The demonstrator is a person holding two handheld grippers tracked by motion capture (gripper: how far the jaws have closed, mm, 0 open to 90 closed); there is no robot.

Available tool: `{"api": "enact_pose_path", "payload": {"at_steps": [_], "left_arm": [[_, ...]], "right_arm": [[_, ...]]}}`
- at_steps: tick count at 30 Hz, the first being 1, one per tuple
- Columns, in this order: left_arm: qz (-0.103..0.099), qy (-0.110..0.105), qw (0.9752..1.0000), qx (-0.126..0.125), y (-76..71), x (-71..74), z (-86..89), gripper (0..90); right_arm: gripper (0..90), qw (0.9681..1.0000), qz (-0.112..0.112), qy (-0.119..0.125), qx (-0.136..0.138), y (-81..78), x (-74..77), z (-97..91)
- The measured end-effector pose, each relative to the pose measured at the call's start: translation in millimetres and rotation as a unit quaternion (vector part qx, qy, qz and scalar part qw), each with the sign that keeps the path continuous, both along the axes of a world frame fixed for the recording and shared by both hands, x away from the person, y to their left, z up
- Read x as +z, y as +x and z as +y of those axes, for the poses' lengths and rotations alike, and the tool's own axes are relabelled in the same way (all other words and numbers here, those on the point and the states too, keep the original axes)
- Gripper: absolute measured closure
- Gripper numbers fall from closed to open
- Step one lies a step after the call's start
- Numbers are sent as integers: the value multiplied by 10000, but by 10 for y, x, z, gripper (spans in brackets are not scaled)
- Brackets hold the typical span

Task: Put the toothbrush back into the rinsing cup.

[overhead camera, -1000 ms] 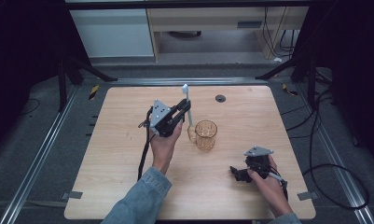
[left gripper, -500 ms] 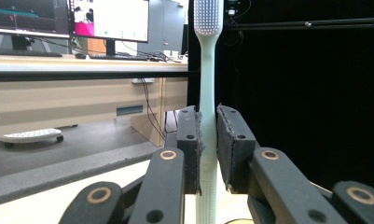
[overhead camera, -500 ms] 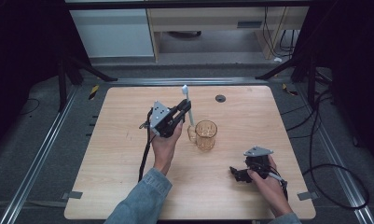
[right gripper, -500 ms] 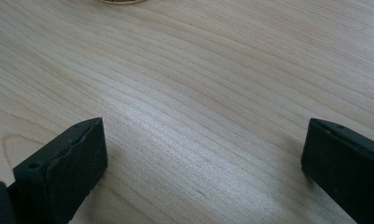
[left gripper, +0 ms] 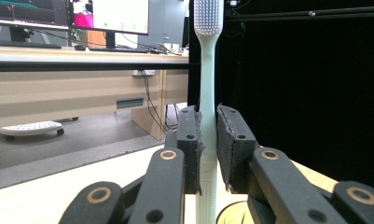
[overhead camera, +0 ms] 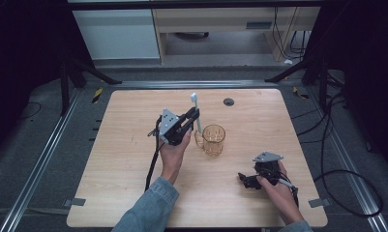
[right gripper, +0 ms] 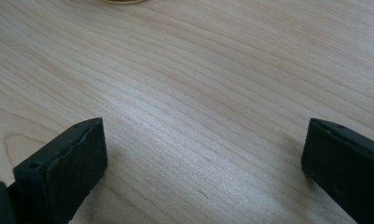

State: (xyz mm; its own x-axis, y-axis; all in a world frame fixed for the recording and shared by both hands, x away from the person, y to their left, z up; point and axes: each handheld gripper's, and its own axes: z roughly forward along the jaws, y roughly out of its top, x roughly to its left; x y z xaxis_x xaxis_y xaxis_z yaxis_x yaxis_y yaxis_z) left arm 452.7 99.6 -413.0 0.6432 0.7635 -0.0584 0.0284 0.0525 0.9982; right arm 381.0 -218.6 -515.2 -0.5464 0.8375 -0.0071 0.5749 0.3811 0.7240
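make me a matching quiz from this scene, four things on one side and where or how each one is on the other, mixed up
Things:
1. toothbrush
2. mug
3. right tongs
4. left tongs

States:
A. open, low over bare wood near the front of the table
B. amber glass, standing mid-table
C. upright, bristle head on top
D. shut on a pale handle, beside the mug

Pairs: 1-C, 2-B, 3-A, 4-D

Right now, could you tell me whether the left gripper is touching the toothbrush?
Touching. In the left gripper view, the left gripper has both pads pressed against the toothbrush handle, which stands upright between them with no gap on either side.
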Motion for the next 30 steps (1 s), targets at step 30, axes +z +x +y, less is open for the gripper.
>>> {"api": "enact_pose_path", "payload": {"at_steps": [30], "left_arm": [[356,329,9988,52,27,-331,-21,790]], "right_arm": [[5,10000,-2,1,21,0,0,1]]}}
